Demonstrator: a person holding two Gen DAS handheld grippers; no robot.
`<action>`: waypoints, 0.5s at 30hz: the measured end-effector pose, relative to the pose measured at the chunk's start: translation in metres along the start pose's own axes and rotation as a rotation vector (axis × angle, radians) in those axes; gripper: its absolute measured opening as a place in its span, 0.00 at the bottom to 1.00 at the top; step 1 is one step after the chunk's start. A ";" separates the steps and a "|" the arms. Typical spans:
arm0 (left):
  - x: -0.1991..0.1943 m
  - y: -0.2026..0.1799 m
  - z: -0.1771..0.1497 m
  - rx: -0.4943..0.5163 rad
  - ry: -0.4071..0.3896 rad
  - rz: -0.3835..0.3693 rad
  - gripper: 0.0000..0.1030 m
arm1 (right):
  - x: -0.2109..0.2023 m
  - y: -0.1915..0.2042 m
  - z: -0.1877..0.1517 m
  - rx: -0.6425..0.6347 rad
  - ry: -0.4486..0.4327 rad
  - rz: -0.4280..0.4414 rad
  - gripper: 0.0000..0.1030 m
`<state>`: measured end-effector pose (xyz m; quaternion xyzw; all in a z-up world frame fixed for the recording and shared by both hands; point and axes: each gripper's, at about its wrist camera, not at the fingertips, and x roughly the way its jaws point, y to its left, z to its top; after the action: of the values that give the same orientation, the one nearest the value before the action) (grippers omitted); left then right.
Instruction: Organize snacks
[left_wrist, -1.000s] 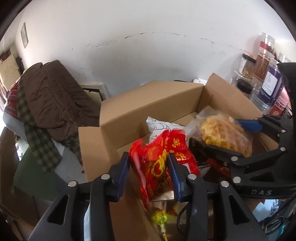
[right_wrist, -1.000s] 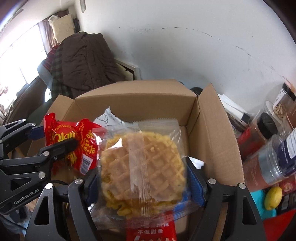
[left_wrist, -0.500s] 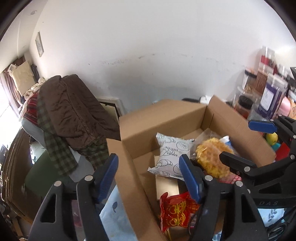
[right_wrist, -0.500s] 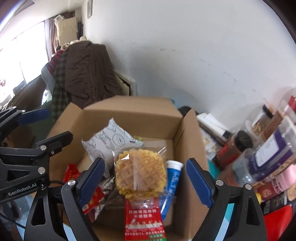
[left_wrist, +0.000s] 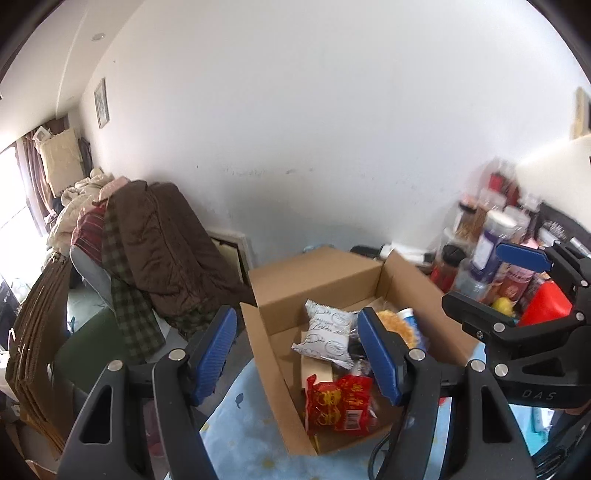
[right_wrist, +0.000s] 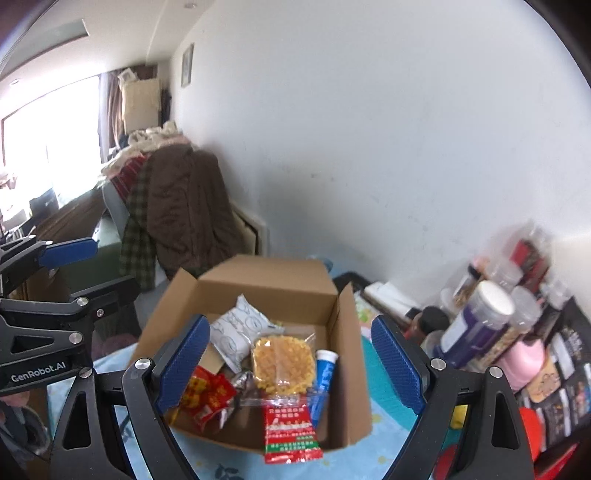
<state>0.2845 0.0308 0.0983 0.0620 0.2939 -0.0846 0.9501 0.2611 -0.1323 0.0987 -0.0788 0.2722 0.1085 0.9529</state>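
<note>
Both my left gripper (left_wrist: 297, 349) and right gripper (right_wrist: 291, 363) are released, empty; "GenRobot.AI" shows lower left above the box (right_wrist: 266, 282).

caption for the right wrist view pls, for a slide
Open right gripper above a cardboard box holding a waffle snack pack, white packet and blue tube.

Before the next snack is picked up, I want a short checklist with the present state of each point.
1. Left gripper free: ok, jaws open with nothing between them.
2. Right gripper free: ok, jaws open, holding nothing.
3. Red snack bag lies in the cardboard box: ok.
4. Waffle pack lies in the box: ok, beside the blue tube.
5. Box flaps open: ok.
6. Next snack to pick: cannot tell; only jars show beside the box.
</note>
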 end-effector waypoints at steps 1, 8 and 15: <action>-0.008 -0.001 0.000 -0.002 -0.012 0.000 0.66 | -0.007 0.001 0.000 -0.002 -0.012 -0.001 0.88; -0.062 -0.006 -0.010 0.000 -0.092 -0.006 0.77 | -0.062 0.006 -0.007 0.016 -0.089 -0.011 0.92; -0.101 -0.017 -0.034 0.001 -0.122 -0.036 0.77 | -0.105 0.010 -0.031 0.026 -0.143 -0.033 0.99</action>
<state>0.1806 0.0324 0.1270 0.0518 0.2363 -0.1056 0.9645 0.1566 -0.1465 0.1282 -0.0628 0.2036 0.0945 0.9725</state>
